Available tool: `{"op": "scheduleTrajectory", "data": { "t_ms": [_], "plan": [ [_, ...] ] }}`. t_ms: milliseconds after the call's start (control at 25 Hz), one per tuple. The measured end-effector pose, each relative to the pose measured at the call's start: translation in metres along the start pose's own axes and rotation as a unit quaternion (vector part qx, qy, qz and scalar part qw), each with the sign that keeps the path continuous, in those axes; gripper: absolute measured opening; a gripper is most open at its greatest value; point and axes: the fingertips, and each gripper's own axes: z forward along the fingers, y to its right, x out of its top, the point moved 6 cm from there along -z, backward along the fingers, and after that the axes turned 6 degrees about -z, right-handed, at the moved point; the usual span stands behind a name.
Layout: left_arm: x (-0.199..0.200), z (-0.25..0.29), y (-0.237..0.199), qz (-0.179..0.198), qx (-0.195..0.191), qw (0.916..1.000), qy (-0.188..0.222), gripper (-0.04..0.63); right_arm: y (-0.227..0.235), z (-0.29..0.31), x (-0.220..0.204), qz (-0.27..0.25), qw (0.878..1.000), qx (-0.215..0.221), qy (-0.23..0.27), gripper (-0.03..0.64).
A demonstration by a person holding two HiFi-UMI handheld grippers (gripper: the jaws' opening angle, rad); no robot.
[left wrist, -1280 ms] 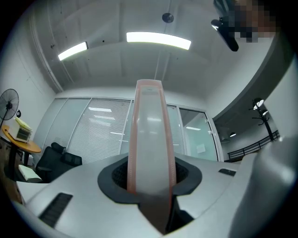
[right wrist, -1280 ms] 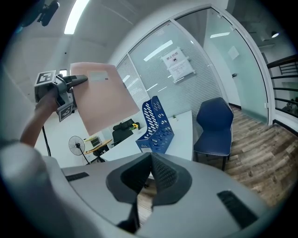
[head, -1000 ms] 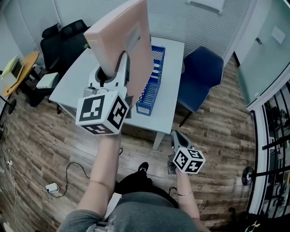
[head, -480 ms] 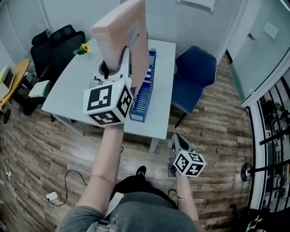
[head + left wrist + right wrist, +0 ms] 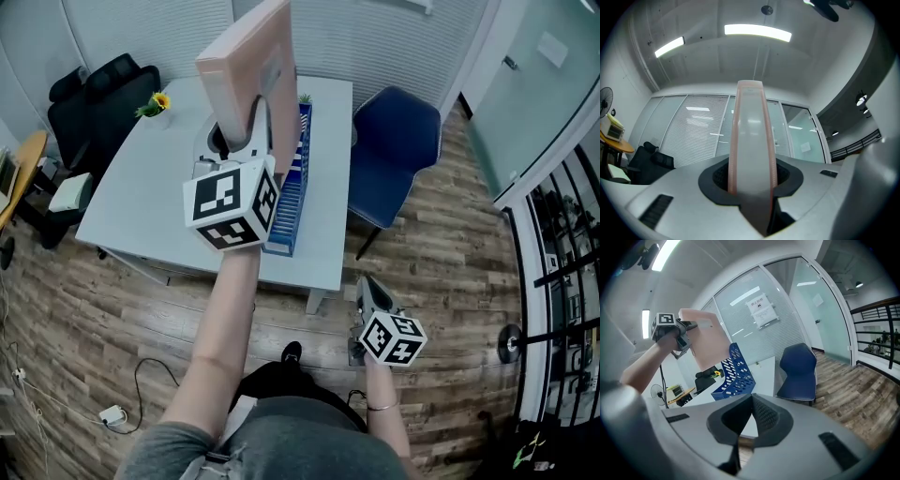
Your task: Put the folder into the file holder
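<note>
The left gripper (image 5: 247, 131) is clamping the pink folder (image 5: 249, 67) by its lower end, and the left gripper view is showing the two dark pads pressing on the folder's (image 5: 752, 126) opposite faces, with the folder filling the gap between them. The folder is running straight out from the jaws, its near end sitting deep in the throat of the gripper (image 5: 752, 176) and the rest reaching well past the fingertips.

In the head view the folder is standing on edge in the air above the pale table (image 5: 141, 202), with its long axis rising from the jaws up and away from the person, toward the window blinds. Its broad faces are facing left and right, and in the left gripper view it is showing only as a narrow strip, seen edge on. It is hanging just to the left of the blue file holder (image 5: 292, 183), covering part of the holder's far end in that view. In the right gripper view the folder (image 5: 705, 341) is sitting higher than the file holder (image 5: 735, 373) and to its left, and it is looking clear of it.

The file holder is lying on the right part of the table, its long side running away from the person.

The right gripper (image 5: 366, 283) is hanging low over the wooden floor, well apart from the table, and its pads are meeting with nothing between them (image 5: 751, 413)
</note>
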Motion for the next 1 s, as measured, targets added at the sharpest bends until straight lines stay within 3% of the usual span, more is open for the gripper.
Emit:
{"op": "scheduleTrajectory", "data": {
  "t_ms": [1000],
  "plan": [
    [-0.095,-0.013,0.008,0.032,0.024,0.9989,-0.025,0.153,0.013,-0.001,-0.014,0.022,0.999,-0.024,-0.020,0.008]
  ]
}}
